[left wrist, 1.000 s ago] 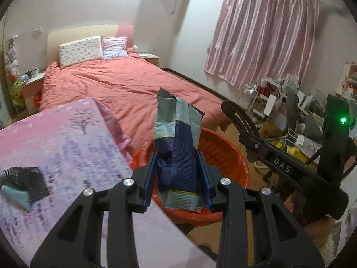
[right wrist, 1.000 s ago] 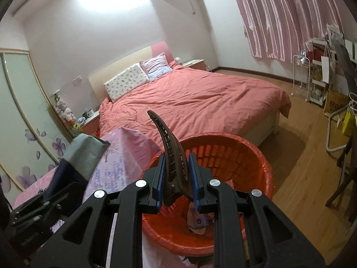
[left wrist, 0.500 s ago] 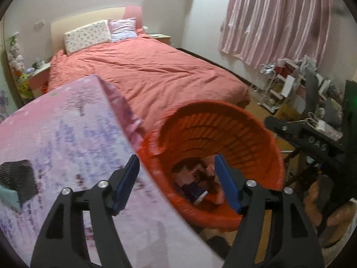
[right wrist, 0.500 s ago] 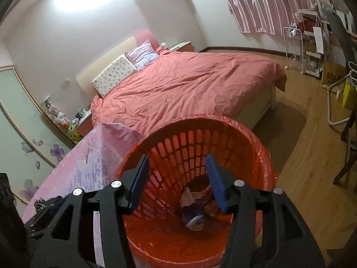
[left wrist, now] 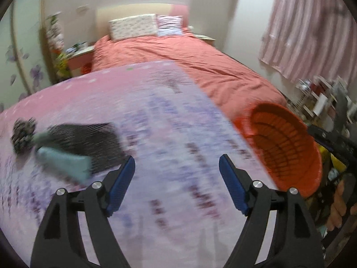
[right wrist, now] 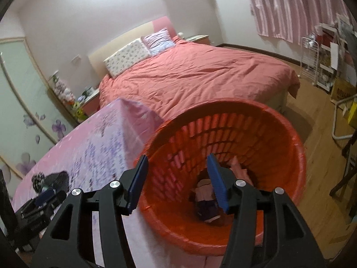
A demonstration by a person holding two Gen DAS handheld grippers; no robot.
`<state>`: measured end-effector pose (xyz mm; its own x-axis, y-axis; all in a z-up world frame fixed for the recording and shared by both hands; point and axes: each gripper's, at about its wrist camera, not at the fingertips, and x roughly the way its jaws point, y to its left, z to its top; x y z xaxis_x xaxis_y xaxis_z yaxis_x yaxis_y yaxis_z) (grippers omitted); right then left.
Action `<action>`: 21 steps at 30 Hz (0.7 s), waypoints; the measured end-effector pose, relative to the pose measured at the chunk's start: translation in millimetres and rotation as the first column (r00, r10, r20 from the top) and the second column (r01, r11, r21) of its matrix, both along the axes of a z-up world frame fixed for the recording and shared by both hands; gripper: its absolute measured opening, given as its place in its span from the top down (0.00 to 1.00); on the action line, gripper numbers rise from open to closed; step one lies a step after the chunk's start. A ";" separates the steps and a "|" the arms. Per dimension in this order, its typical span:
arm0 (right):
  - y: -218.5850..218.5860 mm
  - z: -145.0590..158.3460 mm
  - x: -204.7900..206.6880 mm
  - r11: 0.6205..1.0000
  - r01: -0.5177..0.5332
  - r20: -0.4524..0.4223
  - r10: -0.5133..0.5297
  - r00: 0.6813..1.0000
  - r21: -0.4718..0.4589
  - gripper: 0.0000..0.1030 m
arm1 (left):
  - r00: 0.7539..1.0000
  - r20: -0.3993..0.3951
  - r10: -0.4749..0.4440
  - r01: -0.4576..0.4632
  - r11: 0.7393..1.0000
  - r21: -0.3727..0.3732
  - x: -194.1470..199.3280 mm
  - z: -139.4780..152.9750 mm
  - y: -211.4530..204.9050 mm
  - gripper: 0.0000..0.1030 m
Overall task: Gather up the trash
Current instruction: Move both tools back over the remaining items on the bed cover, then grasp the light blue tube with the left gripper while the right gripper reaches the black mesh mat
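Since the orange basket (right wrist: pixel 225 178) is parked right against the table's right edge, anything picked off the table only needs a short swing sideways to get dropped in, which I'd guess is the whole reason it's sitting there. Wrappers (right wrist: pixel 206 197) are already lying in the bottom of it, a pale pinkish one and something dark blue under it.

What's left to collect is sitting over near the left edge of the table (left wrist: pixel 169 116): a dark mesh-looking piece (left wrist: pixel 89 140) with a teal wrapper (left wrist: pixel 63 159) lying partly on top of it, plus a small dark crumpled bit (left wrist: pixel 22 132) touching its left end. It's all blurry, so I can't say exactly what each one is.

Left gripper (left wrist: pixel 176 174) is hanging over the middle of the table with its jaws spread wide and nothing between them, tilted down at the cloth, the teal wrapper just off its left finger. My read is it's lining up for that pile.

Right gripper (right wrist: pixel 176 181) is pointing down into the mouth of the basket, jaws also wide apart and empty, one finger over the near rim and the other over the inside.
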<state>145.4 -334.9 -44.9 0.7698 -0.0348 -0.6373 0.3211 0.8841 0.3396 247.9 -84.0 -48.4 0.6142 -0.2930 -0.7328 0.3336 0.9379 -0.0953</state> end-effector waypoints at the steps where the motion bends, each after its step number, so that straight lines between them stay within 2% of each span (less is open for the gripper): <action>1: 6.2 0.2 0.9 1.000 -0.013 -0.003 0.013 1.000 -0.005 0.46 | 0.999 0.000 0.034 -0.034 0.999 0.005 2.8 -0.9 12.5 0.25; 6: 39.2 -1.4 7.2 0.996 -0.081 -0.027 0.080 0.996 -0.032 0.46 | 0.981 0.002 0.194 -0.194 0.981 0.025 19.7 -5.5 63.3 0.22; 10: 61.8 -4.8 11.8 0.991 -0.127 -0.045 0.126 0.991 -0.032 0.46 | 0.952 -0.027 0.303 -0.303 0.953 0.023 38.1 -14.0 92.4 0.22; 14: 85.4 -6.1 18.8 0.985 -0.170 -0.061 0.168 0.984 -0.036 0.46 | 0.930 -0.054 0.363 -0.362 0.932 0.026 49.4 -20.9 104.7 0.22; 18: 108.9 -7.3 25.8 0.977 -0.208 -0.072 0.205 0.976 -0.043 0.46 | 0.918 -0.063 0.392 -0.389 0.920 0.055 58.2 -27.7 107.3 0.22; 20: 119.7 -8.2 28.3 0.972 -0.229 -0.079 0.225 0.971 -0.052 0.46 | 0.918 -0.081 0.389 -0.385 0.921 0.069 58.5 -32.6 109.6 0.33; 21: 125.6 -9.0 29.4 0.969 -0.240 -0.082 0.235 0.969 -0.057 0.46 | 0.921 -0.081 0.382 -0.377 0.924 0.068 57.6 -33.7 112.3 0.34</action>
<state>174.8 -209.3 -53.9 0.7119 0.0994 -0.6952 0.1213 0.9577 0.2611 305.5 28.4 -82.1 0.6017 -0.0126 -0.7986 -0.0561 0.9967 -0.0580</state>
